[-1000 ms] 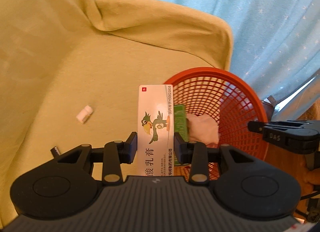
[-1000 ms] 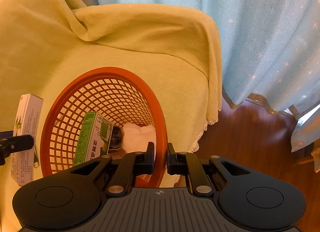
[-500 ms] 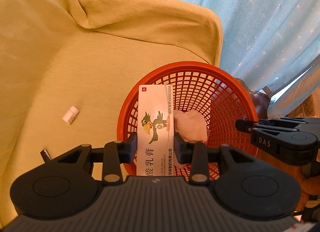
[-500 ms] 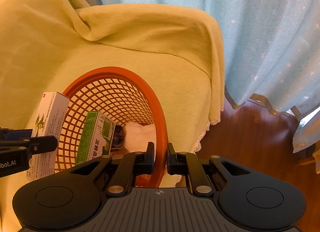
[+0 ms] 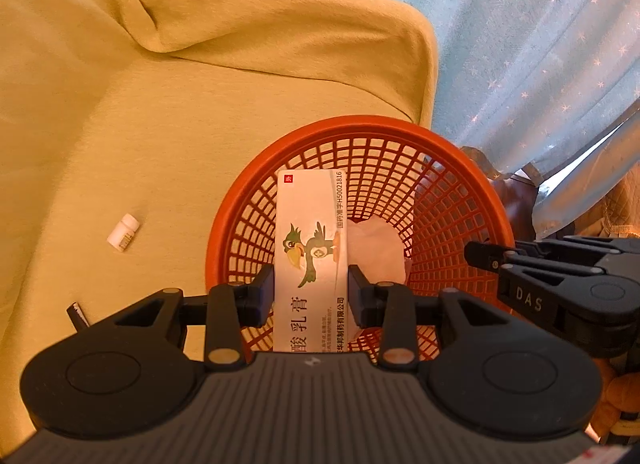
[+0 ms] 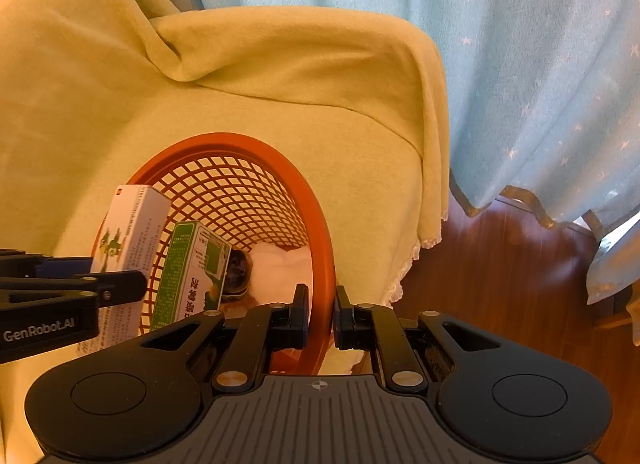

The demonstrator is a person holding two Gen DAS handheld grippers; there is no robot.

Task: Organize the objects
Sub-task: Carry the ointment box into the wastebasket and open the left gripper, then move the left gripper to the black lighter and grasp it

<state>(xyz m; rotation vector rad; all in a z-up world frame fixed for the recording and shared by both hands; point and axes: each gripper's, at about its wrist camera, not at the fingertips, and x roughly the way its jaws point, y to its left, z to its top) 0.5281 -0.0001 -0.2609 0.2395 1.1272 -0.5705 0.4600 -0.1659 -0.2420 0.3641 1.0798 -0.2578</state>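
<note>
Left wrist: white box (image 5: pixel 311 260) label reads "H50021816".

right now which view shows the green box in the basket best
The right wrist view: the green box leans inside the orange basket, label facing the camera. In the left wrist view the held white box hides it completely.

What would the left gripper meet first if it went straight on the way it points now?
Probably the white wad lying in the orange basket, or the mesh beside it; the white box that the left gripper holds would touch first. Depth is unclear.
</note>
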